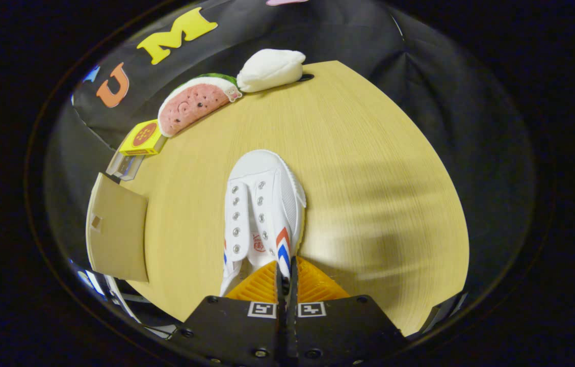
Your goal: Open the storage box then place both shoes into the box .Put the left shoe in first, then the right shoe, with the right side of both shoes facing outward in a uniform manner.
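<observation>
— What is the gripper at?
— Its fingers are pinched together on the side wall of the shoe, near the heel.
— And the shoe?
— Toe pointing far, over the table; the box sits to its left.

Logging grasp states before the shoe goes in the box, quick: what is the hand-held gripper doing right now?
Hand-held gripper: shut on the white shoe, fingers pinching the upper's edge near its heel.

Wooden table, watermelon plush, white plush
</observation>
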A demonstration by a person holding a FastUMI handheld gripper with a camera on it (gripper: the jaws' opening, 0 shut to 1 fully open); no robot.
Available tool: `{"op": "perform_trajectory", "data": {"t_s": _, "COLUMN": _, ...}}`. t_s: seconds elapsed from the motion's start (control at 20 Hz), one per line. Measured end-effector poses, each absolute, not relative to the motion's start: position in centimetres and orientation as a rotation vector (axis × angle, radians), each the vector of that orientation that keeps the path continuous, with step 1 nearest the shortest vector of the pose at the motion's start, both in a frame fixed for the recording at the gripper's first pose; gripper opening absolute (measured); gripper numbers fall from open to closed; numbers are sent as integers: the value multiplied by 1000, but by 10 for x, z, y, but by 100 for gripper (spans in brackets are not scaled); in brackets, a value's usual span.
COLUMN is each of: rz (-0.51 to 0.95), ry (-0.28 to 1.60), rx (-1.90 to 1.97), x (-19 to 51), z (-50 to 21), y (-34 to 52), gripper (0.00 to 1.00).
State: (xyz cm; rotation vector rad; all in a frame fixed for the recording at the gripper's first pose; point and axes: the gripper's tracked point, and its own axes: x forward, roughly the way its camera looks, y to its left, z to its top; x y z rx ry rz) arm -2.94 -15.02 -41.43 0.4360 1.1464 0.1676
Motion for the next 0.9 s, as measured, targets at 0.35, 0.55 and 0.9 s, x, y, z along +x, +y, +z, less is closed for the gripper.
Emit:
{"op": "perform_trajectory", "data": {"t_s": 0.35, "rz": 197, "ry": 1144, "rx": 518, "x": -34, "z": -383, "y": -112, "gripper": 0}}
{"op": "perform_trajectory", "data": {"t_s": 0.55, "rz": 233, "ry": 1103, "rx": 515, "x": -33, "z": -344, "y": -85, "gripper": 0}}
{"op": "perform_trajectory", "data": {"t_s": 0.9, "rz": 314, "ry": 974, "rx": 512, "x": -37, "z": -238, "y": 6, "gripper": 0}}
